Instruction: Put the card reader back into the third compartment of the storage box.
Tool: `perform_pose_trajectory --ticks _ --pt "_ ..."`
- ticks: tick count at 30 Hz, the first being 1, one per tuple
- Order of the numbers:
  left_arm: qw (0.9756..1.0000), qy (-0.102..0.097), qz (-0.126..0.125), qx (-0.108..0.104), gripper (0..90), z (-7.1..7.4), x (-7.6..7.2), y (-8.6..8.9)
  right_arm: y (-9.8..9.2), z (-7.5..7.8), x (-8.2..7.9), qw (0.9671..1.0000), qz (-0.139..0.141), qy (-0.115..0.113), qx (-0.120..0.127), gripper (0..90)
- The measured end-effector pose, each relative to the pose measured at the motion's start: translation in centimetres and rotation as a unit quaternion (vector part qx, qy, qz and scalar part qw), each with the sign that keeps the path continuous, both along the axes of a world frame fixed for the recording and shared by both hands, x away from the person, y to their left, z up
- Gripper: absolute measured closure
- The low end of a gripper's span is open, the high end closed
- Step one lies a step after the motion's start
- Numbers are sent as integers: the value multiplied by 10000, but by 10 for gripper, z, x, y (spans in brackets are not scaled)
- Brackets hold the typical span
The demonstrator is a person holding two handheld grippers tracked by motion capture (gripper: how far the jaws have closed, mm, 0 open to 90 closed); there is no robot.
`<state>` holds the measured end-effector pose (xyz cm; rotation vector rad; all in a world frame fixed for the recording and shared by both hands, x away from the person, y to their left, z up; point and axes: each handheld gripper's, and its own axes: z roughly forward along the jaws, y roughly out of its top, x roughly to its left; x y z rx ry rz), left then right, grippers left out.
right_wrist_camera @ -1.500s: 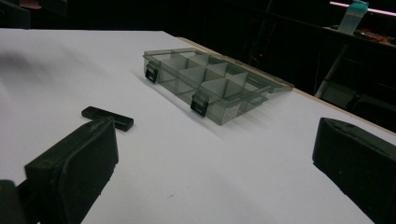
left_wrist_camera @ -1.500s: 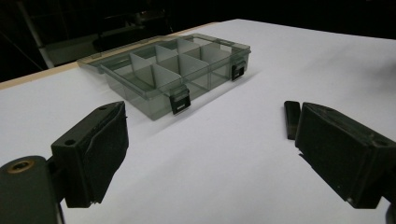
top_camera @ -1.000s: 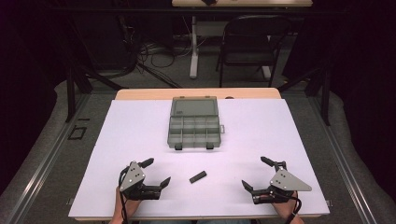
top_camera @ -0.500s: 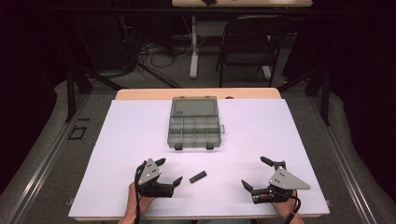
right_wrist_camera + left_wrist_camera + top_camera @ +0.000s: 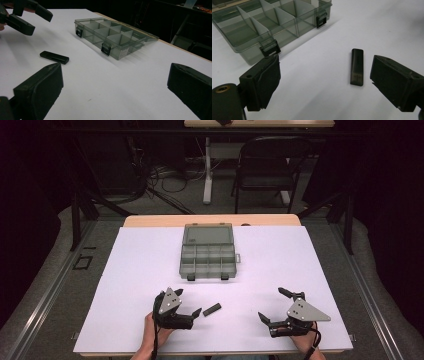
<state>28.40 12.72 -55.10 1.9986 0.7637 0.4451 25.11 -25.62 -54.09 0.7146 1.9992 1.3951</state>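
Two tongs sit near the person's edge of the white surface (image 5: 125,270), and both stand wide with nothing between their jaws. Farthest left, the left tongs (image 5: 187,302) are held by a hand (image 5: 152,332) and point toward the middle of the surface; in the left gripper view the small black stick (image 5: 357,67) lies flat on the sheet between the two jaws, much nearer the one on that view's right yet apart from both. In the high view that stick (image 5: 212,309) rests just beside the tip of the left tongs, in front of the clear grey organizer box (image 5: 207,252). The box lies open at the far middle of the surface, lid folded back flat, two dark latches on its near wall; its divided compartments look bare in every view (the smoky plastic lets the white sheet show through). Farther right, well apart from the stick and the box, the right tongs (image 5: 272,305) hover low over the surface, jaws spread wide. Against the picture from a second ago, the left tongs have moved rightward and forward, closing on the stick, while the stick, the box and the right tongs lie where they did.
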Motion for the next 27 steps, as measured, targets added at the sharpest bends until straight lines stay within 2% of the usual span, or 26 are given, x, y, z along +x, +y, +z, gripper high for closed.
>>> perform_pose_trajectory --ticks 10,20,27 --pt "9998 106 -141 88 98 -3 3 -17 0 0 1 10000 -16 31 -4 0" --pt "9997 165 -140 99 98 -5 6 -25 0 -1 1 10000 3 48 7 0" --pt "9992 234 -259 186 99 -9 5 -31 0 0 1 10000 4 39 10 0"
